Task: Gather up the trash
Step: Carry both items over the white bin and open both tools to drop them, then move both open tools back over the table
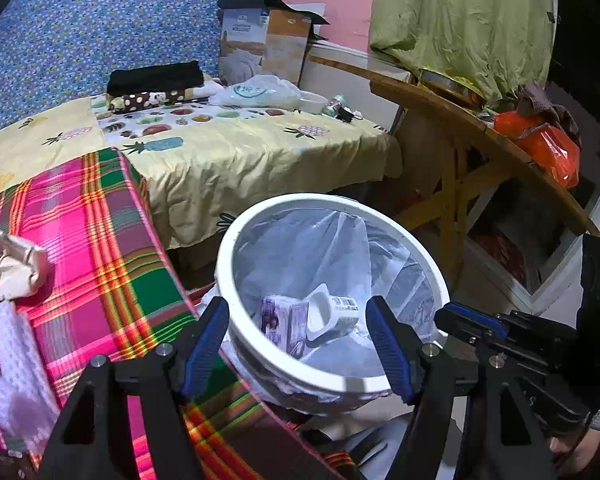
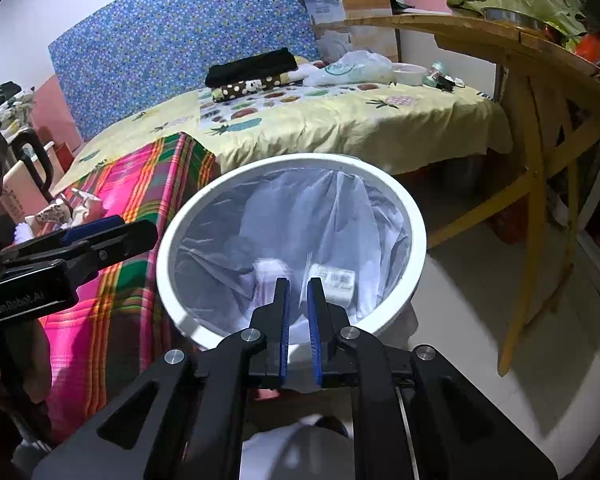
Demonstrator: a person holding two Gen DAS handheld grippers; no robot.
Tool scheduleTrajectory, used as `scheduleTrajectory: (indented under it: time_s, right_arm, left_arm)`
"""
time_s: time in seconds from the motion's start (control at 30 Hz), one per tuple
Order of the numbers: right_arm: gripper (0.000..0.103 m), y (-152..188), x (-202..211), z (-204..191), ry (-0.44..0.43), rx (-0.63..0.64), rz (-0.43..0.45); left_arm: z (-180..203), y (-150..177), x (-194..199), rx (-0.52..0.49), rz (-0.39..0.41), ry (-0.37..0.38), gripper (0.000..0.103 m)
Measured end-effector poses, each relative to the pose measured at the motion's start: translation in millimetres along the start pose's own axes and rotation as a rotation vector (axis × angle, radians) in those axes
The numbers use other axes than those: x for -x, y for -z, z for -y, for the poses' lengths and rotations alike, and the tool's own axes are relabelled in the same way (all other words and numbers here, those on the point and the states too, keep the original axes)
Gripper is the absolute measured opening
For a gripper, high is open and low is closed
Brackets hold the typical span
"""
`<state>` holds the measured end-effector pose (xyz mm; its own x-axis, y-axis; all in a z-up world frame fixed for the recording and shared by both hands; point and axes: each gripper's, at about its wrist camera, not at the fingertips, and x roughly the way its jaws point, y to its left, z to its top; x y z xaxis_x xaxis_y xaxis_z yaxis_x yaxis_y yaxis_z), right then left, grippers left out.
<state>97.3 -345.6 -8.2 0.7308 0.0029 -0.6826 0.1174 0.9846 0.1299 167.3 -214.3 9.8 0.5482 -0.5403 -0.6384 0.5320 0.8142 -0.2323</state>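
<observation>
Two grippers are hovering over the white bin (image 2: 396,200) at frame centre, beside the bed (image 1: 236,152). The bin is already holding a small carton (image 1: 278,320) and a white tub (image 1: 332,312) in its liner. The left gripper (image 1: 298,344) is holding its fingers wide apart and empty; the right gripper (image 2: 298,300) is showing a narrow gap, nothing gripped. Crumpled trash (image 1: 18,268) is waiting at left-frame on the plaid blanket (image 1: 100,248); a careless reach could be knocking the bin's rim, tipping it.

Bedroom corner with bed and wooden table

A pink plaid blanket (image 1: 100,248) overlaps a yellow pineapple sheet (image 1: 236,152); a cardboard box (image 1: 264,48) stands beside the wooden table (image 1: 452,108).
</observation>
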Motion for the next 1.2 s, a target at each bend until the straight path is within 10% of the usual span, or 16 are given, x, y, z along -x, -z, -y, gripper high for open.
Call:
scheduleTrajectory:
  time_s: [0.27,0.4,1.2]
  right_arm:
    - [0.02,-0.3,9.9,-14.2,-0.071,0.02,0.025]
    - [0.057,0.0,14.8,-26.2,-0.127,0.047,0.038]
    - [0.057,11.5,23.0,-115.9,-0.356,0.25,0.0]
  left_arm:
    - [-11.8,14.9,30.5,0.038,0.031,-0.06,0.073]
    - [-23.5,26.8,48.3,0.066,0.039,-0.102,0.073]
    - [-103.5,99.3,142.5,0.245,0.117,-0.38,0.073]
